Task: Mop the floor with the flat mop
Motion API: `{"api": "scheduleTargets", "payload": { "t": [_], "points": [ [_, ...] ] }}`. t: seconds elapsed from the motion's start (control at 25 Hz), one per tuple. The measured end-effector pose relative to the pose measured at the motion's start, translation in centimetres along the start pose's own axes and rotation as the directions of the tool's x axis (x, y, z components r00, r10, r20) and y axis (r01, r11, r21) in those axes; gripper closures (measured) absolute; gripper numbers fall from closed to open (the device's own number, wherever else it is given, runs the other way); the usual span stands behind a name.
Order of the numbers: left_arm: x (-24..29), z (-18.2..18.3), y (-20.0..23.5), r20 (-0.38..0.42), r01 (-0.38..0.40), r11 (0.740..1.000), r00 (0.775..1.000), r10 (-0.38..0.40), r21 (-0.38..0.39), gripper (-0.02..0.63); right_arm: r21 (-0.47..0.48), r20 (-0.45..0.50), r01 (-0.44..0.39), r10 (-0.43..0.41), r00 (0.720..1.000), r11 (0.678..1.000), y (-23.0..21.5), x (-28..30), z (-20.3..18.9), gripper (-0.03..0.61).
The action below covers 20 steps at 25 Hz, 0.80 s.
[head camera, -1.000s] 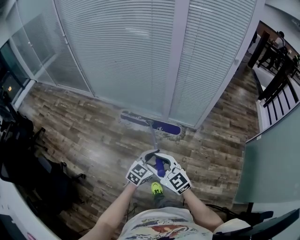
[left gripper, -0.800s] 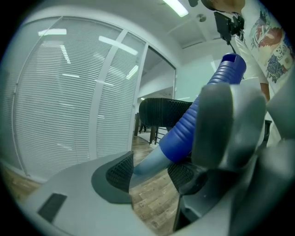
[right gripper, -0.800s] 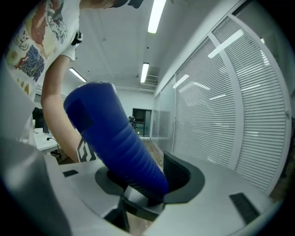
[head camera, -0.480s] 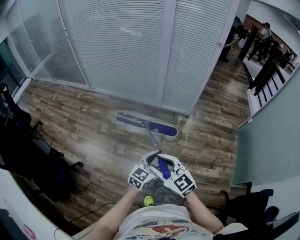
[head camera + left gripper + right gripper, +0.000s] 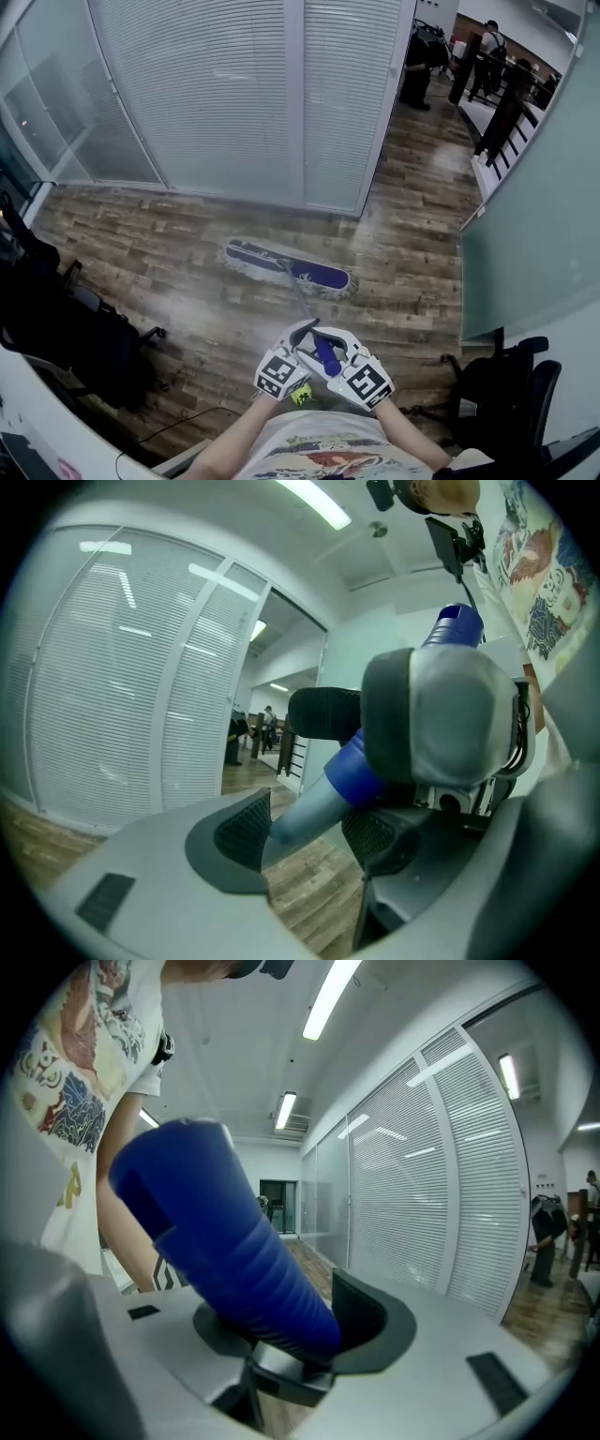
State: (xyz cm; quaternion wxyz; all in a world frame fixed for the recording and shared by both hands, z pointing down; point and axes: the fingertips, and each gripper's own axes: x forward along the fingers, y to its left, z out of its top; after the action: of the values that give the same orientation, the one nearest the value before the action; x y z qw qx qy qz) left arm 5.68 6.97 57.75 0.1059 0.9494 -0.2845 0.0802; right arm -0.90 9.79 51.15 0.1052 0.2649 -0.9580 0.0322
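The flat mop's blue head (image 5: 287,266) with its white fringe lies on the wood floor, a short way off the blind-covered glass wall (image 5: 234,103). Its grey pole (image 5: 303,300) slants back to a blue grip (image 5: 324,353) in front of my body. My left gripper (image 5: 302,339) is shut on the pole (image 5: 302,819) just below the grip, which passes between its pads (image 5: 242,831). Just behind it, my right gripper (image 5: 336,351) is shut on the ribbed blue grip (image 5: 239,1260). That gripper (image 5: 436,714) fills the middle of the left gripper view.
Black office chairs (image 5: 66,323) crowd the left side, and another chair (image 5: 511,394) stands at the lower right. A frosted glass partition (image 5: 525,225) closes the right. A cable (image 5: 183,422) runs over the floor near my yellow shoe (image 5: 300,397). People (image 5: 489,37) stand in the far corridor.
The mop head has been drawn back from the foot of the glass wall onto the open floor. Both grippers have come back with the handle, and my view has swung.
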Motion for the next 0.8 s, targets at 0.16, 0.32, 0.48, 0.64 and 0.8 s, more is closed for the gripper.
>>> {"api": "scheduleTargets", "payload": {
  "t": [0.16,0.32,0.48,0.64,0.8],
  "points": [
    [0.5,-0.8,-5.2,0.012,-0.004,1.0,1.0,0.004,-0.006,0.403,0.02,0.0,0.015,-0.015,1.0,1.0,1.7,-4.9,-1.2,0.4],
    [0.4,-1.6,-11.5,0.025,0.008,1.0,1.0,-0.008,-0.002,0.4,0.032,0.003,0.045,-0.045,0.999,0.998,4.3,-10.5,-2.3,0.403],
    [-1.2,-2.8,-16.7,0.04,-0.006,1.0,0.999,0.006,0.001,0.4,-0.013,-0.015,0.041,-0.042,0.999,0.999,8.4,-14.2,-3.5,0.41],
    [-4.1,-6.3,-19.3,-0.03,-0.006,0.998,1.0,0.008,0.063,0.402,-0.147,-0.096,-0.042,0.028,0.995,0.988,13.6,-14.5,-6.1,0.413],
    [-5.7,-9.4,-19.5,-0.097,0.046,0.992,0.995,-0.035,0.115,0.4,-0.17,-0.094,-0.056,0.04,0.995,0.984,16.1,-13.3,-8.4,0.413]
  ]
}}
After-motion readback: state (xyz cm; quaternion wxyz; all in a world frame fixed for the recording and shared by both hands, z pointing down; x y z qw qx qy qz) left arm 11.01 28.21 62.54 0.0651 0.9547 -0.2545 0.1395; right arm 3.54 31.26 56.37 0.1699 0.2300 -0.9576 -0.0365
